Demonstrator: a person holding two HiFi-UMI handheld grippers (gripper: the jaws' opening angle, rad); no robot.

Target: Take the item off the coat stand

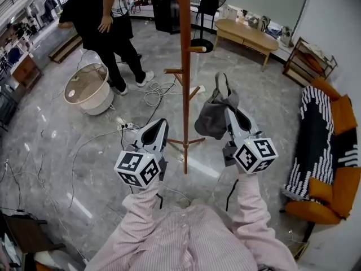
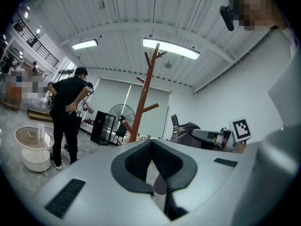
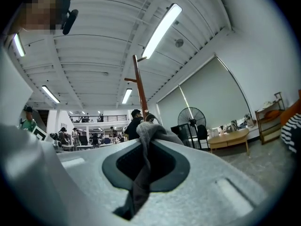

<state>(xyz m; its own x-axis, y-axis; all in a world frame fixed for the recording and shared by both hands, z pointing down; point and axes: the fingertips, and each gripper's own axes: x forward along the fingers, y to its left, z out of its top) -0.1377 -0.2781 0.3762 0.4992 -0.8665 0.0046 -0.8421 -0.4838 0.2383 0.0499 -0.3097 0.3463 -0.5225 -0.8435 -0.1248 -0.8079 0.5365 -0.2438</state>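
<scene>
Our right tool [image 1: 229, 112] is clamped tight on the grey bag [image 1: 213, 120], fabric pinched between its jaws. We see the bag hanging off the pegs, just beside the coat stand [image 1: 185, 66] pole. Our left tool [image 1: 161, 124] sits closed on nothing, near the pole's other side.

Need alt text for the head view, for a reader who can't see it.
The right gripper is shut on a grey bag beside the wooden coat stand. The left gripper, shut and empty, is on the stand's other side; a person in black stands beyond.
</scene>
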